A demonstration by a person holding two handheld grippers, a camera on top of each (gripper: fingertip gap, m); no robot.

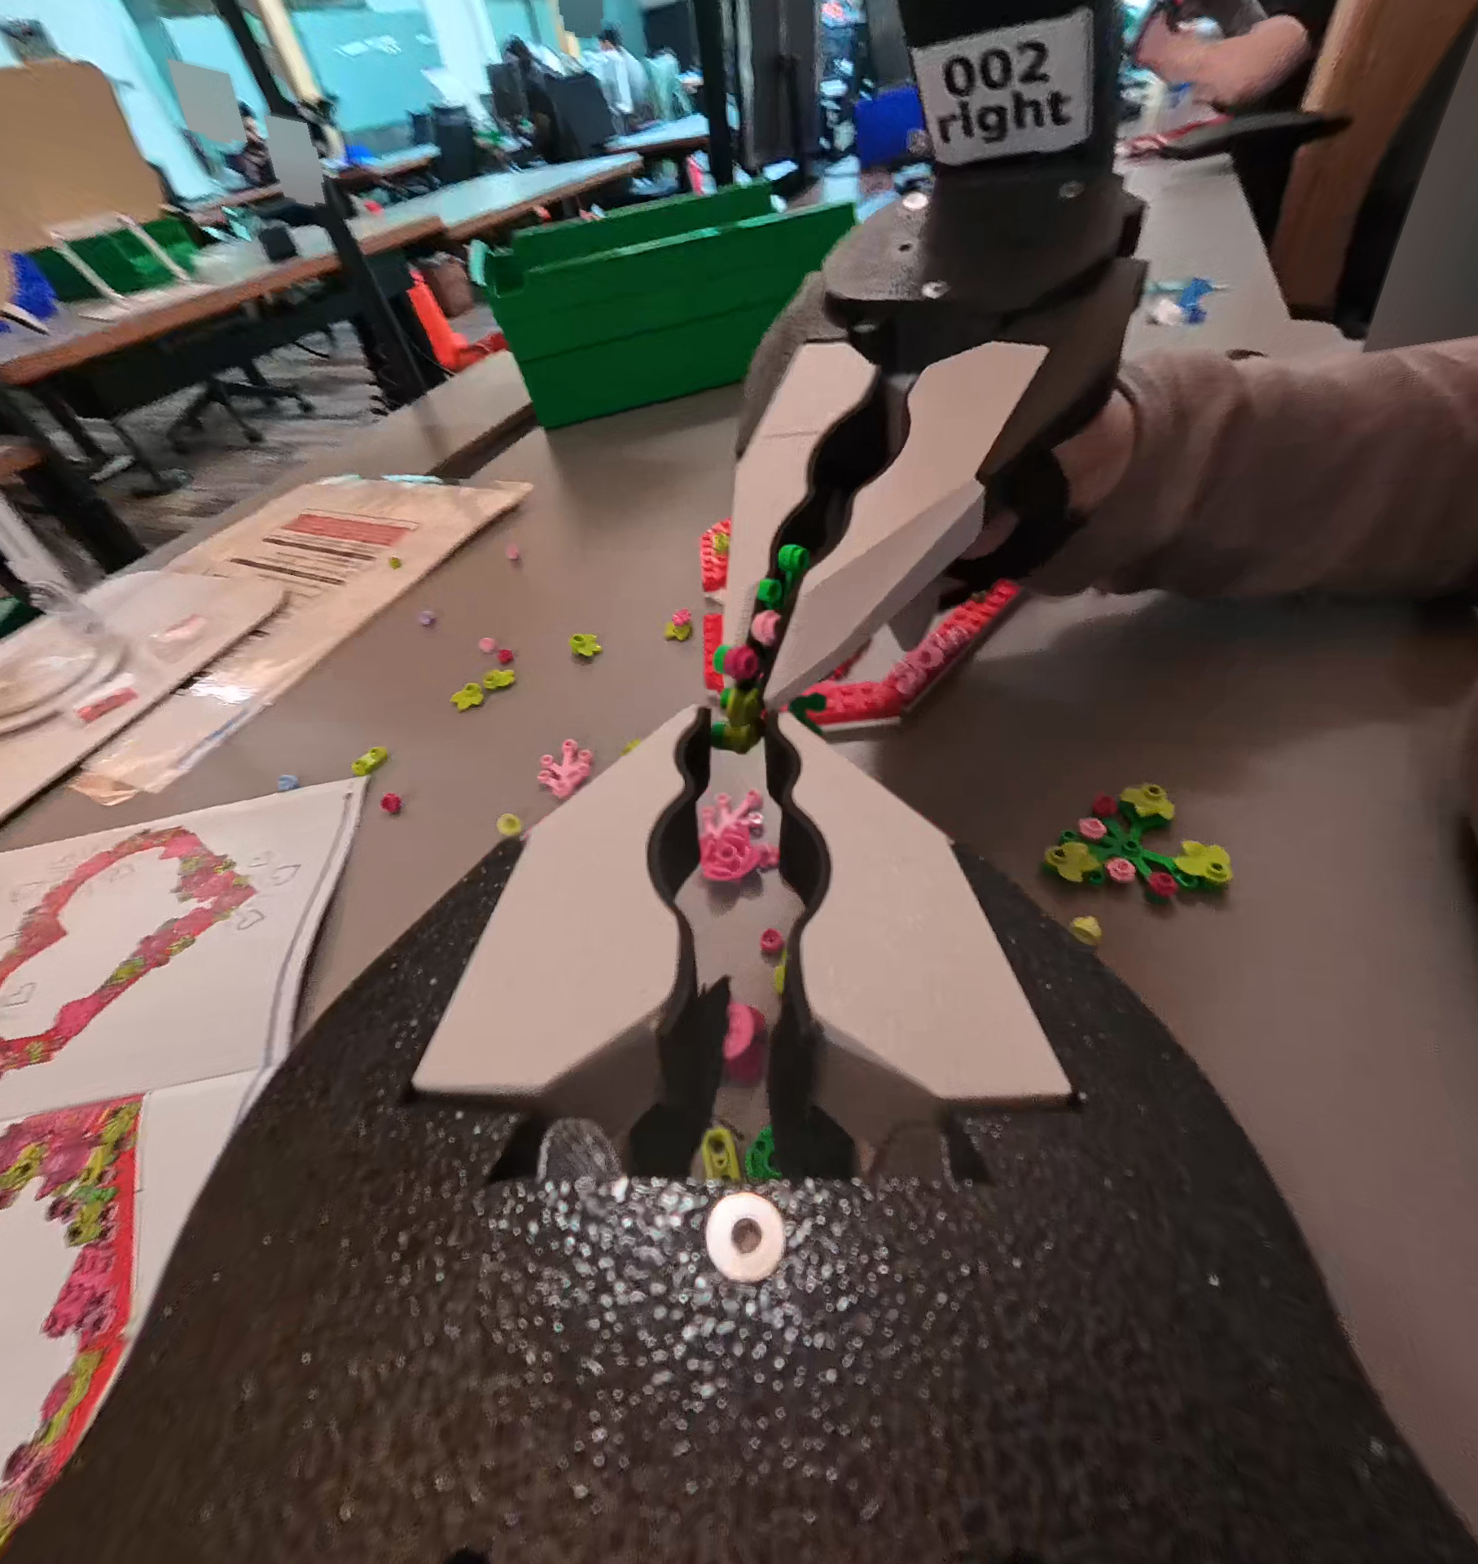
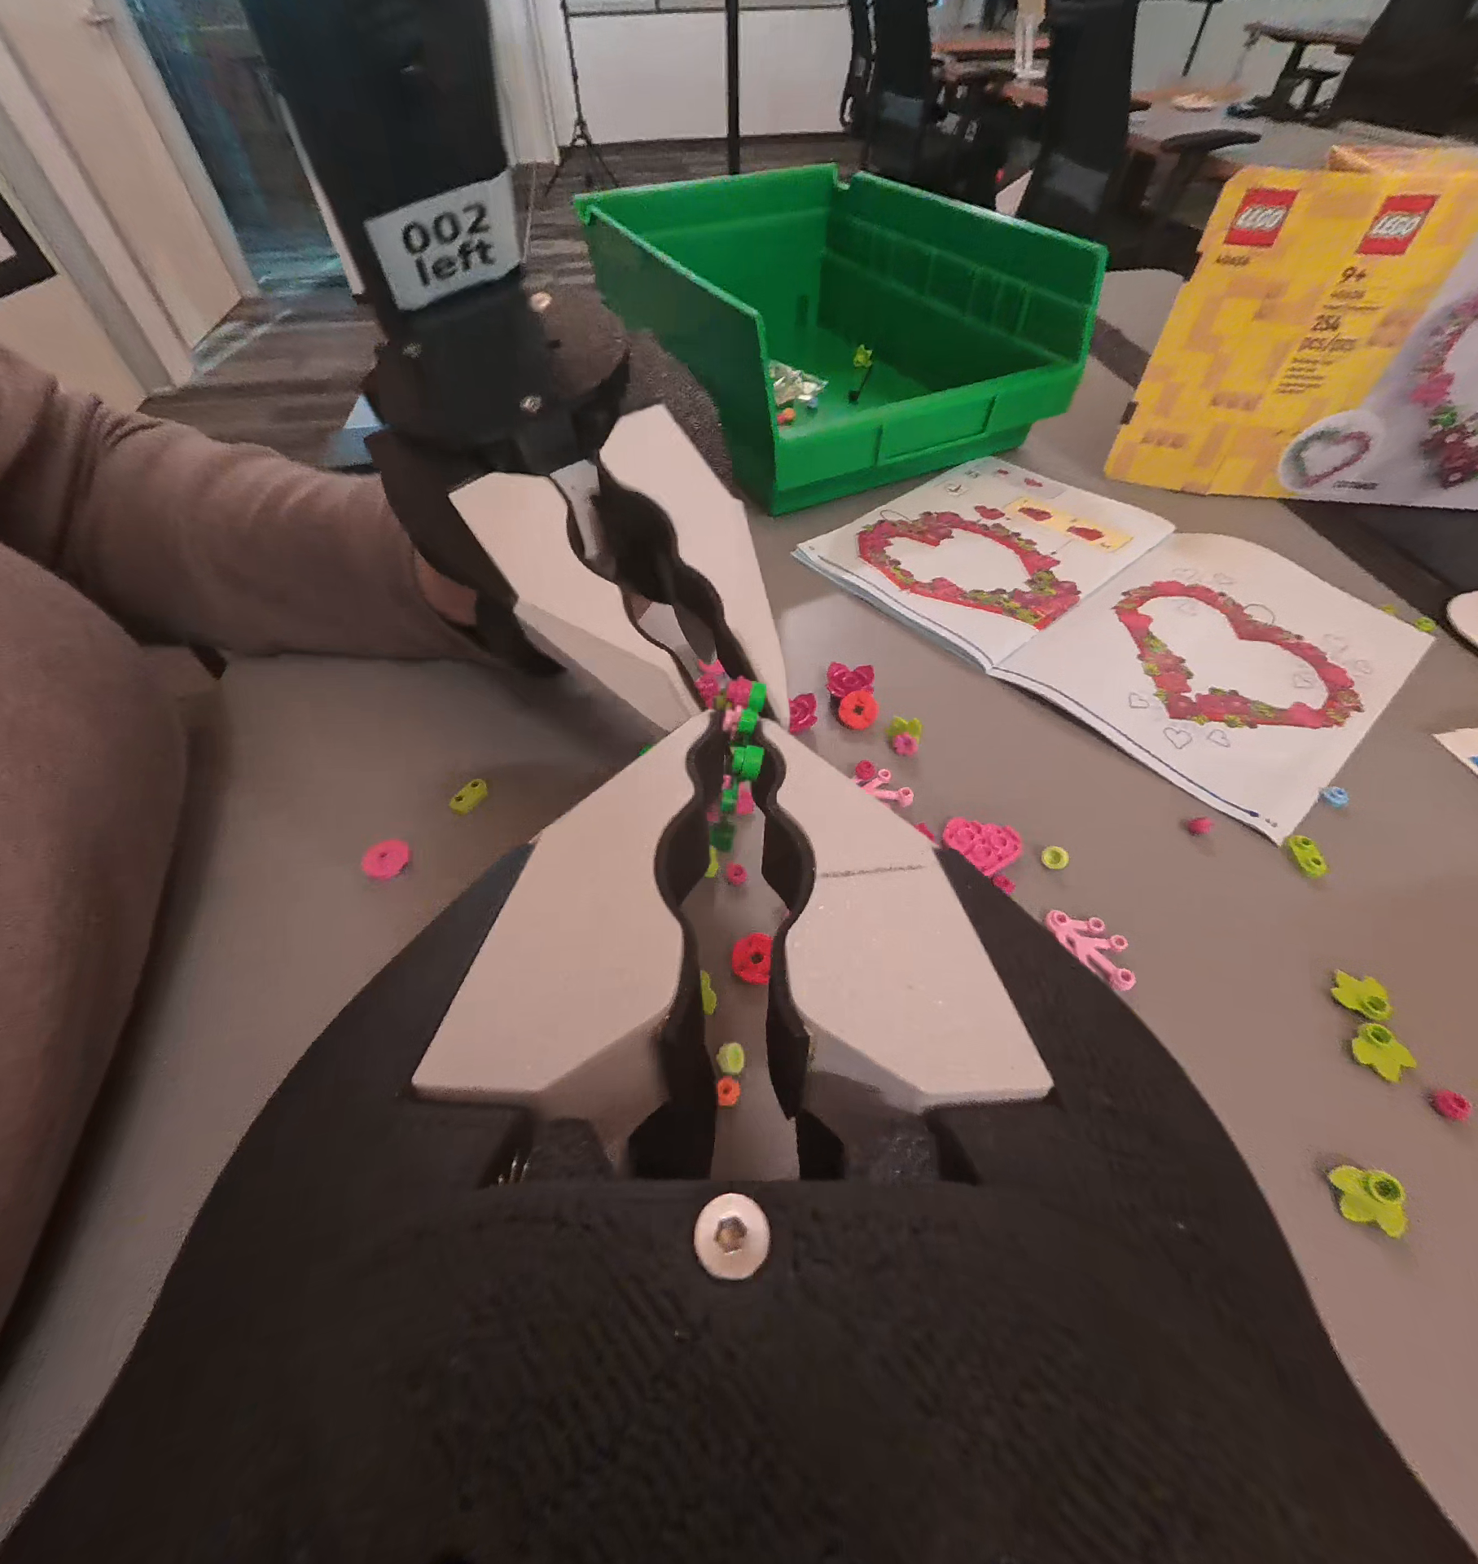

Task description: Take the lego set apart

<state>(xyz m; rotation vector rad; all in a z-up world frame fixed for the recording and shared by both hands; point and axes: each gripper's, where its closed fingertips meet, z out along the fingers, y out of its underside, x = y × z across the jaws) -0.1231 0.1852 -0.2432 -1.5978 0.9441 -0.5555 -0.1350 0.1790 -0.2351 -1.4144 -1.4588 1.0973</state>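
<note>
The left gripper (image 1: 737, 735) and the right gripper (image 2: 739, 726) meet tip to tip above the grey table (image 1: 1226, 1058), both clamped on one thin strip of green, lime and pink lego pieces (image 1: 752, 656) held between them. Loose small flower and leaf bricks (image 2: 1365, 1024) lie scattered beneath and beside both grippers. A green plastic bin (image 2: 930, 254) stands beyond the right gripper.

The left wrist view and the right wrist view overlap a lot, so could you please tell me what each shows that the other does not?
Only the left wrist view shows the red lego frame pieces behind the right tongs. Only the right wrist view shows the yellow cardboard lego box and the green plastic bin's inside. Both show the green-and-pink flower strip pinched between both tongs, and the open instruction booklet.
</note>
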